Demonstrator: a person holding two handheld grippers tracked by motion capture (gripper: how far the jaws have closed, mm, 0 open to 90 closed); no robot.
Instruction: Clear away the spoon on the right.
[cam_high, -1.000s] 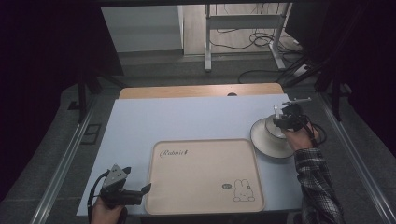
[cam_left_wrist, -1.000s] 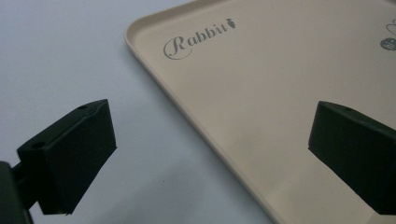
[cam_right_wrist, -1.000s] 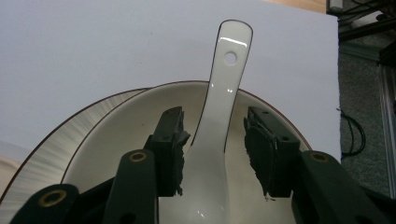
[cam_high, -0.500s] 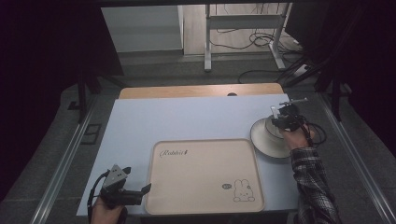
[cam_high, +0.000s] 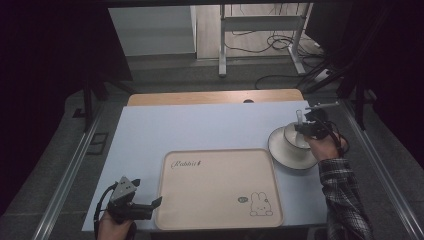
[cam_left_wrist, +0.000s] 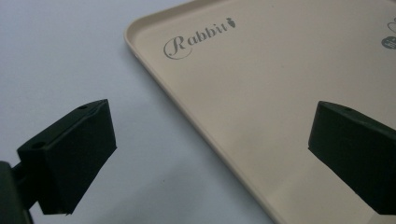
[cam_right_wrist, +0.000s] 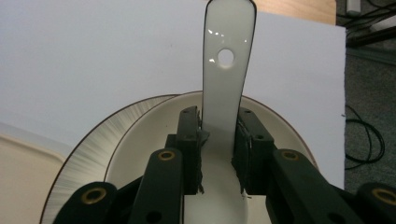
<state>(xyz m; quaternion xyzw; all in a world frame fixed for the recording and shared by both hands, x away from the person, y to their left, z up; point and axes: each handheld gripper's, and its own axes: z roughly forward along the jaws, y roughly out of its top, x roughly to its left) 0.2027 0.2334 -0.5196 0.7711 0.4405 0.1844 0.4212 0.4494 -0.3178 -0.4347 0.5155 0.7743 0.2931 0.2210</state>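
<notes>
The right gripper has its fingers clamped on the handle of a white spoon; they have just been closing on it. The spoon stands in a white bowl, handle tilted upward, and the bowl sits on a plate at the right side of the desk, just beside the beige tray. The left gripper rests at the near left corner of the tray with its fingers wide apart, one over the desk and one over the tray, holding nothing.
</notes>
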